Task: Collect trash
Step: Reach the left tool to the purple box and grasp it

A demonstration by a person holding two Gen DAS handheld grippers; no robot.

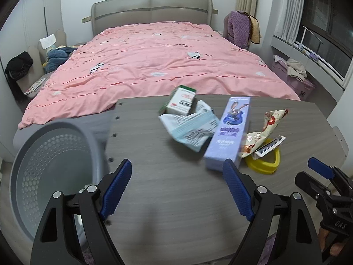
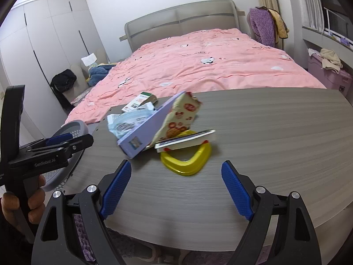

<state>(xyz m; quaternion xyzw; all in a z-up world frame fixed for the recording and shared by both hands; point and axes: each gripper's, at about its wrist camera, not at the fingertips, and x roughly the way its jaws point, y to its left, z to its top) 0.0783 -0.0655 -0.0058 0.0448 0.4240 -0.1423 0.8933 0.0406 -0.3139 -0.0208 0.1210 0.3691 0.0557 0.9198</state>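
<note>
On the grey wood table [image 1: 176,187] lie a purple rabbit-print box [image 1: 229,132], a crumpled white and light-blue wrapper [image 1: 189,128], a small green and white box [image 1: 181,102], a cream snack bag [image 1: 264,130] and a phone [image 1: 270,146] resting on a yellow holder [image 1: 264,163]. A grey perforated bin [image 1: 50,167] stands at the table's left edge. My left gripper [image 1: 177,190] is open and empty, short of the purple box. My right gripper [image 2: 176,187] is open and empty, just before the yellow holder [image 2: 187,159], purple box [image 2: 150,128] and snack bag [image 2: 178,117].
A bed with a pink quilt [image 1: 158,66] lies beyond the table. A chair with clothes [image 1: 22,70] stands at the left, a pink storage box [image 1: 295,81] at the right by the window. White wardrobes [image 2: 44,44] line the left wall.
</note>
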